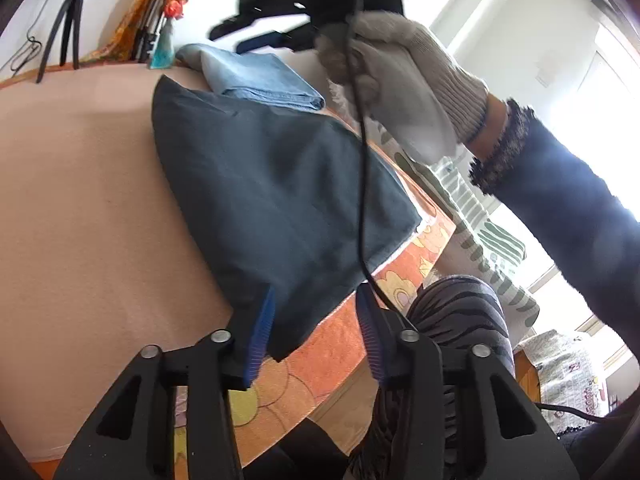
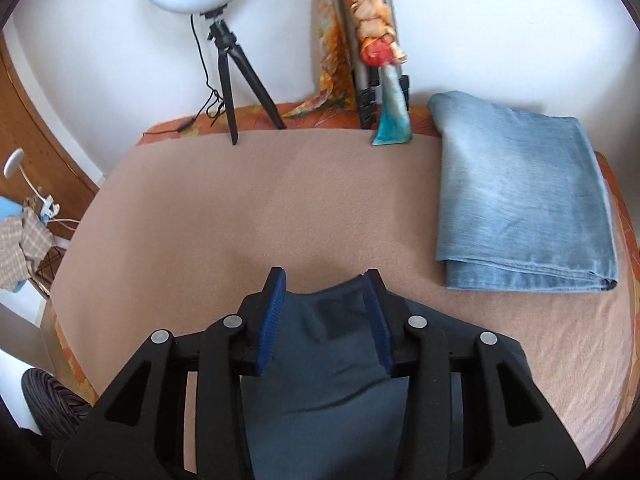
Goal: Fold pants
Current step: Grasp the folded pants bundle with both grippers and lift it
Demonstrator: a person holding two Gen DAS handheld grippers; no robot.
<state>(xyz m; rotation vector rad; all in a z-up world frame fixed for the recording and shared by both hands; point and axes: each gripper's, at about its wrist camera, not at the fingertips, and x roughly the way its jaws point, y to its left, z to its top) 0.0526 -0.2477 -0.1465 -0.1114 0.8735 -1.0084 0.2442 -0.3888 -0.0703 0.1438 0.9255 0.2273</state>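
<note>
Pants of dark grey-blue cloth (image 1: 276,200), already folded into a flat packet, lie on the peach felt-covered table (image 1: 80,200), their long axis running away from the person's edge toward the far end, where a folded pair of light blue jeans (image 2: 524,204) rests just beyond them. The left gripper (image 1: 316,332) hangs over the packet's near corner with its blue-padded jaws spread; the cloth shows between them, but neither pad seems to press on it. The right gripper (image 2: 326,320) stands likewise parted, dark cloth lying loosely in the gap beneath it and not pinched as far as I can judge. Both tools sit right at the packet, so either could take the next grasp; the left seems nearer the near corner, the right nearer the end facing the jeans. Only the left wrist view shows the packet's whole outline, the person's gloved right hand (image 1: 392,76) on its tool and a black cable (image 1: 362,160) trailing across the cloth; only the right wrist view shows the jeans in full and the bare felt toward the ring light on its tripod (image 2: 224,40).
</note>
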